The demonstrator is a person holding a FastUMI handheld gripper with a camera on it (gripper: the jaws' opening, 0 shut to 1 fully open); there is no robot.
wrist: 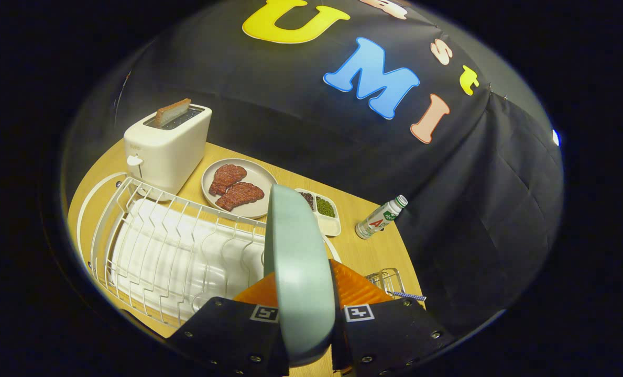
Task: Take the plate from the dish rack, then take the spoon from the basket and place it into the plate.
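We have the plate [298, 272] pinched edge-on between the fingers [303, 314], lifted clear above the rack [170, 246] — setting it down and fetching the spoon from the basket [387, 280] remain.

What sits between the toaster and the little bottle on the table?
In the gripper view, a plate of meat pieces and a small divided tray lie between toaster and bottle.

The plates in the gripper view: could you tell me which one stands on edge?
The pale green plate, clamped edge-up between the fingers of the gripper beside the dish rack. The beige plate by the toaster lies flat, holding two meat pieces.
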